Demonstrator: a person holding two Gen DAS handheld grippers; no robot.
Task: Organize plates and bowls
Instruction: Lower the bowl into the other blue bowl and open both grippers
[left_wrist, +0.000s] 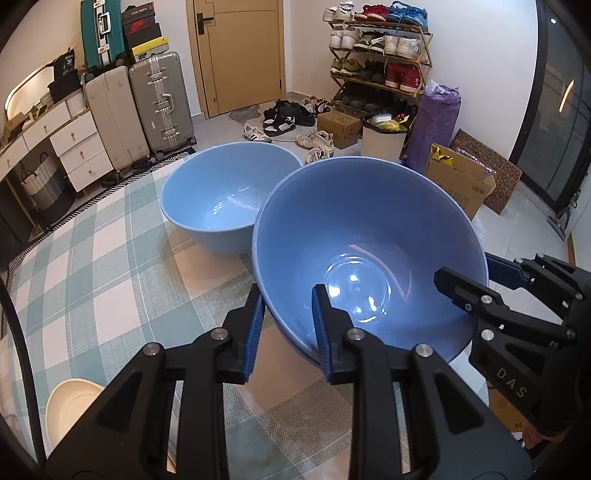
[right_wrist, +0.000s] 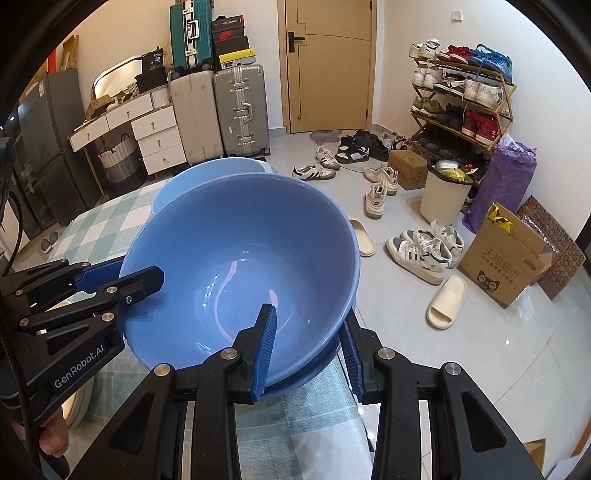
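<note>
Up close, 2 blue bowls sit on the checked tablecloth (left_wrist: 92, 266): a near bowl (left_wrist: 369, 236) and a far bowl (left_wrist: 225, 192) just behind it, both holding nothing. Each gripper straddles the near bowl's rim, 1 finger inside and 1 outside: the left gripper (left_wrist: 286, 328) at its near edge, the right gripper (right_wrist: 308, 350) from the opposite side. 1 cream plate (left_wrist: 70, 402) lies at the table's lower-left corner.
</note>
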